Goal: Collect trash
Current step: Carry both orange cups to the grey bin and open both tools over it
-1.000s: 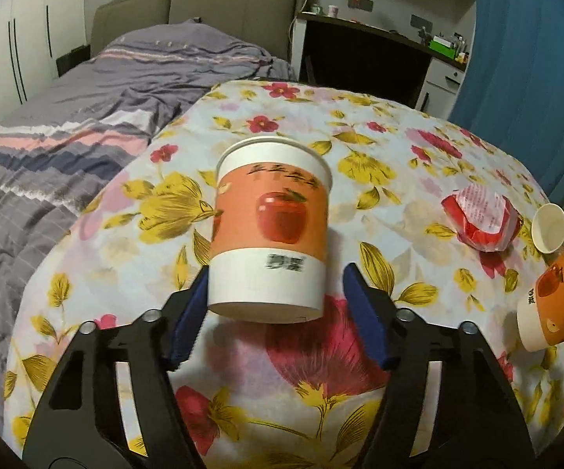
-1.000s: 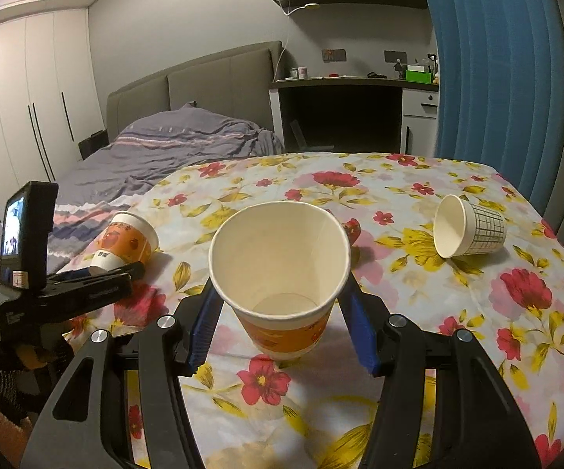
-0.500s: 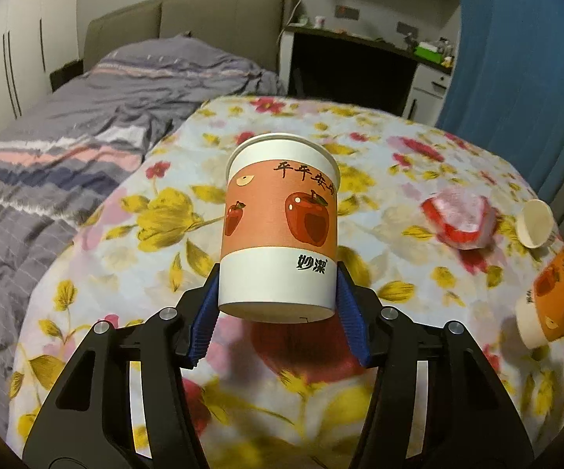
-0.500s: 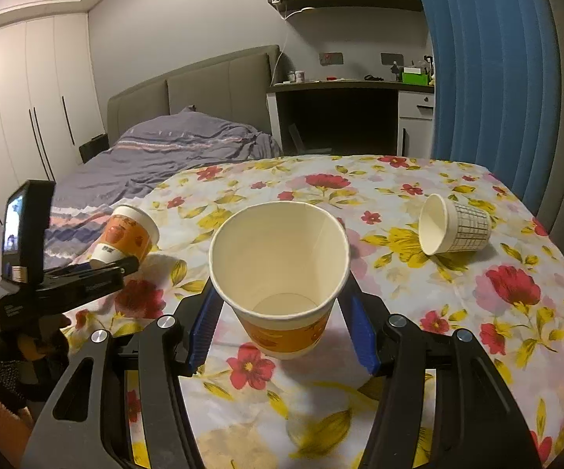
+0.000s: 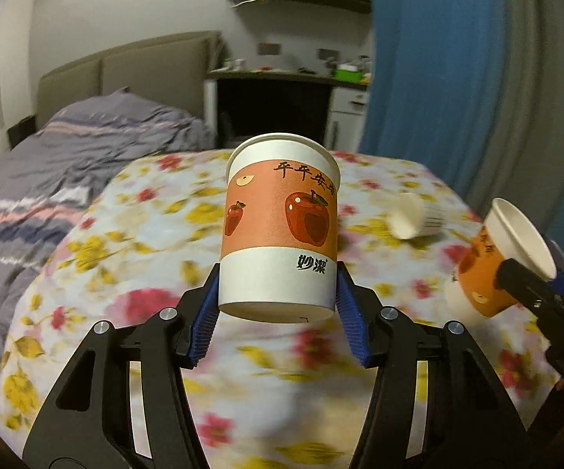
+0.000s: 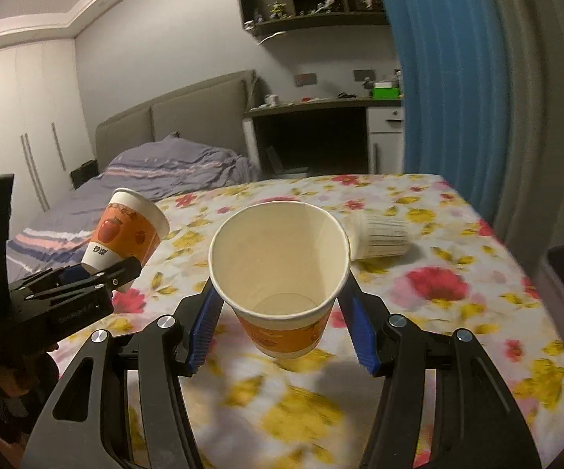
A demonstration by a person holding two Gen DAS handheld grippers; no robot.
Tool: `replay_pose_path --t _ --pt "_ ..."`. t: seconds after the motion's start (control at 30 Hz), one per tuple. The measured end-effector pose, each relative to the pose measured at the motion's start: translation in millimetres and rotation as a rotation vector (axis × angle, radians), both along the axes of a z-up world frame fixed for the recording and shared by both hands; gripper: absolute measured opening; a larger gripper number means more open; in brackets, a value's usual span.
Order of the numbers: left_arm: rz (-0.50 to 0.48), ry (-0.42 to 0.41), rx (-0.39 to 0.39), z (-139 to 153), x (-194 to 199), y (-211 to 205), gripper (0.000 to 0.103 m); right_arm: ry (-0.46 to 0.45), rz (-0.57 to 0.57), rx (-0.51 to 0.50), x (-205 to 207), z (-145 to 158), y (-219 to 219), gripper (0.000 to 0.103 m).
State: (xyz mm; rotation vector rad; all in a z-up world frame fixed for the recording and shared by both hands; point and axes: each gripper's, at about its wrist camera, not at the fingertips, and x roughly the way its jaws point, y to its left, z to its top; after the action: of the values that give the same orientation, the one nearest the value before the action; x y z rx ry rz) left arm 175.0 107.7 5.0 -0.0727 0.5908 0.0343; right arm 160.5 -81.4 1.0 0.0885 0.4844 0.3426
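Between the blue pads of the left gripper (image 5: 278, 312), an apple-printed paper cup (image 5: 280, 230) is being held upright above the flowered tablecloth (image 5: 125, 265). At 3 o'clock from it, the right gripper (image 6: 282, 328) is clamping a second orange cup (image 6: 280, 273), tilted. A white cup (image 6: 379, 236) is lying on its side at 1 o'clock.

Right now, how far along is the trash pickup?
In hand: the left gripper is shut on an apple cup, lifted off the table; the right gripper is shut on a second apple cup, also raised. Left: a small white cup lies on its side on the table. Nothing visibly binned yet; no bin is clearly in view.
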Motion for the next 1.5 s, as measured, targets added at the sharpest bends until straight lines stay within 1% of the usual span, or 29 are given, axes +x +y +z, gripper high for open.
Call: replay_pose_path --t 0.1,0.23,0.4,0.57,0.73,0.93,1.23,1.37,1.5 --pt "-0.061 -0.021 0.005 6 -3 -38 0.054 -0.015 -0.044 -0.007 -10 4 -29 0.058" --pt "-0.139 -0.032 -0.007 10 -3 -84 0.054 -0.023 -0.109 -0.008 -18 6 -67 0.058" --pt "-0.233 -0.034 -0.017 11 0 -142 0.054 -0.041 -0.192 -0.003 -25 6 -116 0.058" --pt "-0.315 -0.030 -0.014 8 6 -192 0.054 -0.058 -0.269 0.007 -29 5 -154 0.058" --pt "-0.374 -0.022 -0.015 3 13 -229 0.054 -0.054 -0.334 0.015 -28 -1 -188 0.058" --pt "-0.441 -0.005 -0.033 -5 28 -273 0.054 -0.052 -0.409 -0.007 -27 -11 -220 0.058" --pt "-0.548 0.027 -0.051 -21 48 -338 0.054 -0.015 -0.529 -0.024 -21 -32 -270 0.058" --pt "-0.596 0.053 -0.065 -29 57 -366 0.054 0.022 -0.582 -0.031 -13 -43 -297 0.058" --pt "-0.642 0.103 -0.073 -43 69 -394 0.054 0.068 -0.611 -0.010 -11 -56 -319 0.059"
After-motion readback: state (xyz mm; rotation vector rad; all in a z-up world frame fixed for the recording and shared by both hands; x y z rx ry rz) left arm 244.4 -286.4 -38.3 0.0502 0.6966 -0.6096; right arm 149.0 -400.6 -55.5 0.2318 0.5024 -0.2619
